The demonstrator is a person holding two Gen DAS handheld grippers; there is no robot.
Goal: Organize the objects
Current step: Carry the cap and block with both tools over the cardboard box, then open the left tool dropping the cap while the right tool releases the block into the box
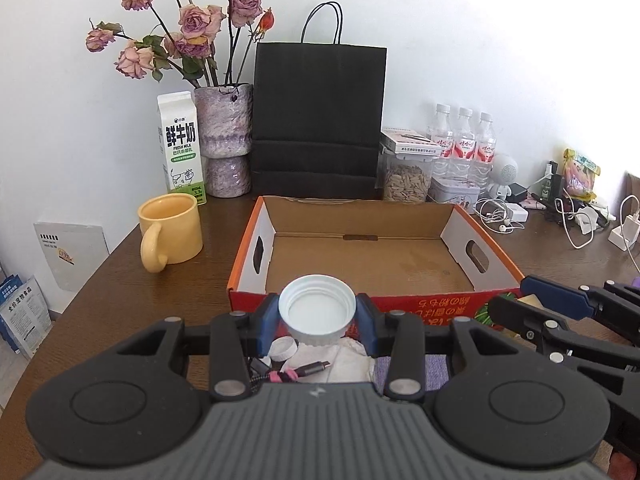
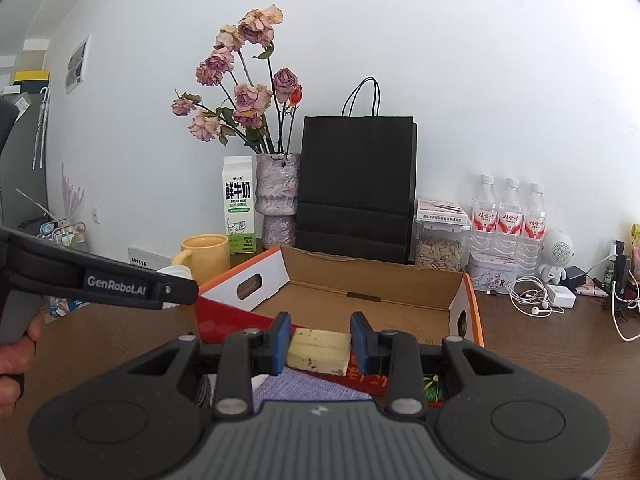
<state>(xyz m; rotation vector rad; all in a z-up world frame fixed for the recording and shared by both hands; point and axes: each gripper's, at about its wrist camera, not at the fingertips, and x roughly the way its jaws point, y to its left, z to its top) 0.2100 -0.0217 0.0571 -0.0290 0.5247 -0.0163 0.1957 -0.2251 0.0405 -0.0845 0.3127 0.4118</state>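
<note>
Left wrist view: left gripper clamped on white cap, before cardboard box.
Right wrist view: right gripper clamped on pale block, at box's near edge.
Bench: under box.

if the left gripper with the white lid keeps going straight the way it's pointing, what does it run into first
Probably the cardboard box: its red front wall sits right beyond the white lid held in the left gripper. If the gripper is high enough to clear that wall, which the view can't settle, it would reach the box's bare floor.
</note>
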